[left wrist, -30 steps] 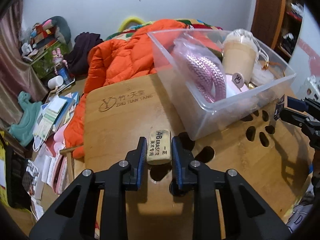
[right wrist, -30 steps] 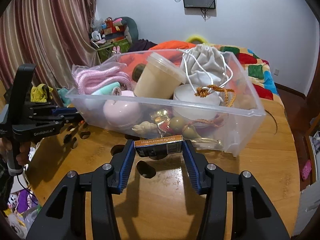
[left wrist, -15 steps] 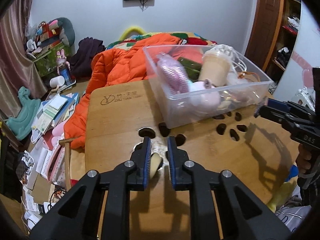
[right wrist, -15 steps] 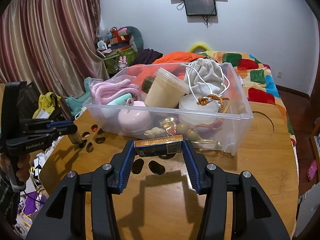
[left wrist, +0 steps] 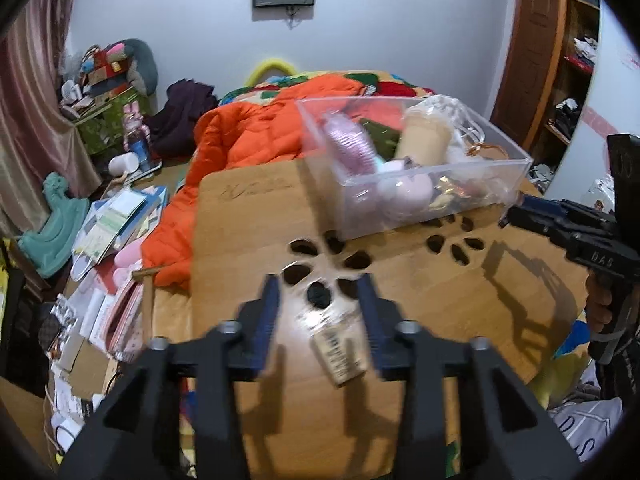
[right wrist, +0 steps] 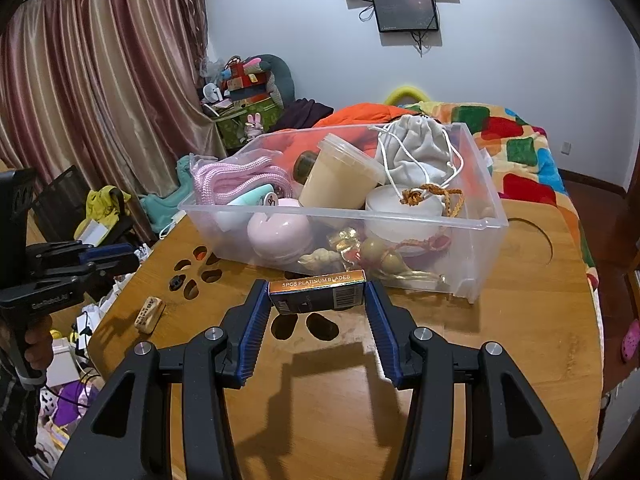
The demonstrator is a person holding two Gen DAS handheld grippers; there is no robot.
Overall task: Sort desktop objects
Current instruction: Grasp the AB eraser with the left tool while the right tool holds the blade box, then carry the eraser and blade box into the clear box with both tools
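A tan eraser [left wrist: 340, 350] lies loose on the wooden table [left wrist: 440, 292], between and below the open fingers of my left gripper [left wrist: 318, 300]. The eraser also shows in the right wrist view [right wrist: 150, 314] near the table's left edge, under the left gripper [right wrist: 120, 254]. My right gripper [right wrist: 318, 294] is shut on a small box of platinum blades [right wrist: 318, 292], held above the table in front of the clear plastic bin [right wrist: 476, 240]. The bin holds a pink rope [right wrist: 236, 178], a beige cup [right wrist: 340, 176], a drawstring pouch [right wrist: 412, 148] and other items.
The table has paw-shaped cut-out holes [right wrist: 192, 272] in front of the bin. An orange jacket [left wrist: 248, 140] lies behind the table on a bed. Books and clutter [left wrist: 112, 232] cover the floor to the left.
My left gripper opened and let the eraser go; it now lies on the table. The left gripper pulled back from the bin. The right gripper keeps holding the blade box and rose slightly.
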